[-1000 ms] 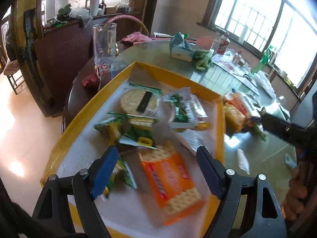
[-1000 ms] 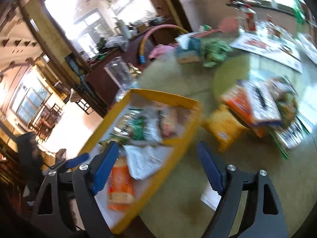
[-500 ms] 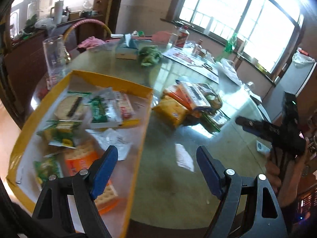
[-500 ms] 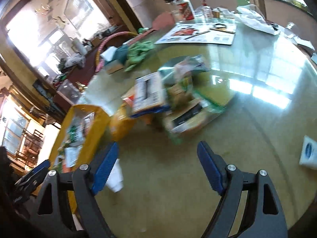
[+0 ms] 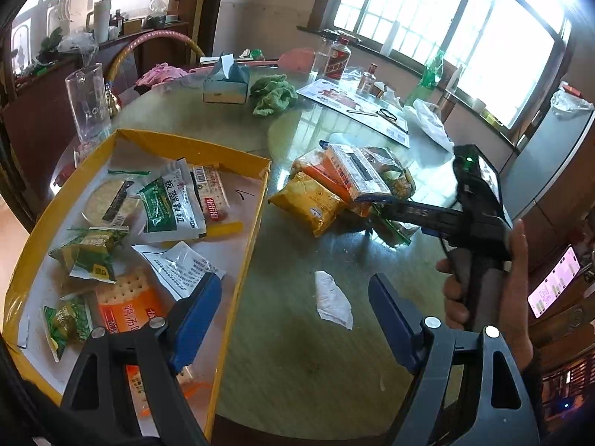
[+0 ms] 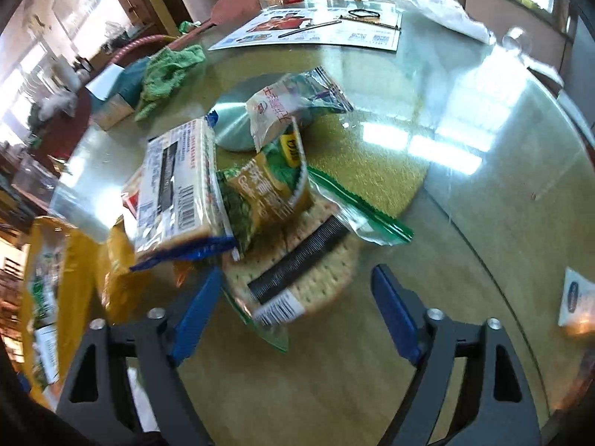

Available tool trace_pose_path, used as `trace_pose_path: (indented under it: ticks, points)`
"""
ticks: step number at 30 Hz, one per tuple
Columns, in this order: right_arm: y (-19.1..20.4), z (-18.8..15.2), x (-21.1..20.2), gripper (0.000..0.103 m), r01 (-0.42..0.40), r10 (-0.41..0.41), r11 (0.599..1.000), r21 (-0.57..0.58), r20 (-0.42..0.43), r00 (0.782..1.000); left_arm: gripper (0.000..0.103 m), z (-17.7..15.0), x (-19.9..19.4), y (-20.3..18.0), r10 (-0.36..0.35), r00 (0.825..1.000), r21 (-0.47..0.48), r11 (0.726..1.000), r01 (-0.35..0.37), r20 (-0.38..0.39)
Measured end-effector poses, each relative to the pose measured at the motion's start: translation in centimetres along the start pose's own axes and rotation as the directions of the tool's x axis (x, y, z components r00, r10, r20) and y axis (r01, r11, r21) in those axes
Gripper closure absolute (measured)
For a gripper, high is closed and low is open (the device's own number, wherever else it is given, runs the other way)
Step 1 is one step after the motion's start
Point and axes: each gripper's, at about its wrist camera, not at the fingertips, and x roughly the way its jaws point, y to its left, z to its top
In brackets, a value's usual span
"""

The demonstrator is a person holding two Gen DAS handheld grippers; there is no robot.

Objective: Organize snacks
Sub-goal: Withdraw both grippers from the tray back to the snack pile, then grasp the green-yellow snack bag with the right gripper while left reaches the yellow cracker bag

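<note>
**Right gripper brought down on the loose snack pile; slips and spills are the risk**

Swung away from the tray since the earlier frames, the left wrist view now takes in both the yellow tray [image 5: 193, 148] at the left edge of the worktop [image 5: 297, 353] and the loose snack pile [image 5: 349, 182] near the middle. The left gripper [image 5: 293, 312] is held over the tray's right wall with its jaws spread wide and nothing between them. The tray is already filled with several packets, among them an orange cracker pack [image 5: 130, 308] at its near end. The right gripper [image 5: 375, 208] is seen reaching into the pile, gripped by a hand [image 5: 483, 290]. A torn scrap of paper [image 5: 333, 299] lies on the bare worktop between tray and pile.

From the right wrist view, the right gripper [image 6: 293, 308] has been carried from the tray side to the pile, and its jaws are parted and empty, set astride a round cracker pack [image 6: 297, 271] at the bottom of the heap. A white-labelled cracker pack [image 6: 178, 189] and a green-and-brown packet [image 6: 260, 200] are stacked partly over it.

Trouble is judged most likely from that stacking: if the bottom pack is pulled, the upper packets may be dragged or toppled across the slick glass. Crinkly film could slide out of a shallow pinch, and crackers may be crushed if too much force is applied. Motion blur at the pack's near edge makes exact contact impossible to tell.
</note>
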Motion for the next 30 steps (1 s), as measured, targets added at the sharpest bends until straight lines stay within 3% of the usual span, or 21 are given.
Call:
trace_pose_path:
  ticks: [3,6,10,11,16,19,22,25,30]
  points:
    - [0.8,0.1,0.5,0.020,0.058,-0.057,0.997,-0.045,0.022,0.998,0.021,0.1,0.3,-0.3,0.000,1.000,0.009,1.000,0.000,-0.006]
    - [1.0,-0.7,0.1,0.040,0.120,-0.115,0.985,-0.124,0.051,0.992,0.021,0.1,0.6,-0.6,0.014,1.000,0.023,1.000,-0.014,-0.008]
    - [-0.6,-2.0,-1.1,0.058,0.077,-0.070,0.981,-0.179,0.042,0.997,0.021,0.1,1.0,-1.1,0.006,1.000,0.029,1.000,-0.006,-0.015]
    - [-1.0,-2.2,-1.3,0.059,0.068,-0.062,0.979,-0.191,0.039,0.997,0.021,0.1,1.0,-1.2,0.004,1.000,0.033,0.999,-0.004,-0.016]
    - [-4.8,-3.1,-2.4,0.059,0.023,-0.019,0.986,-0.165,0.030,0.999,0.021,0.0,1.2,-1.8,0.000,1.000,0.042,0.999,0.001,-0.020]
    - [-6.3,-2.6,-2.5,0.054,-0.137,0.137,0.986,-0.096,-0.003,0.991,0.021,0.0,1.3,-1.9,0.000,1.000,0.047,0.999,0.001,-0.022]
    - [-6.1,-1.4,-2.9,0.052,-0.236,0.237,0.970,-0.056,0.009,0.972,0.021,0.1,1.2,-1.9,0.003,1.000,0.044,0.999,-0.002,-0.021]
    - [-4.9,0.2,-3.4,0.030,-0.233,0.235,0.971,-0.054,0.038,0.971,0.021,0.3,1.1,-1.9,0.009,1.000,0.043,0.999,-0.009,-0.016]
    - [-3.8,4.1,-1.7,0.030,-0.229,0.229,0.972,0.045,0.017,0.973,0.021,0.4,1.0,-1.3,0.010,1.000,0.030,0.999,-0.010,-0.012]
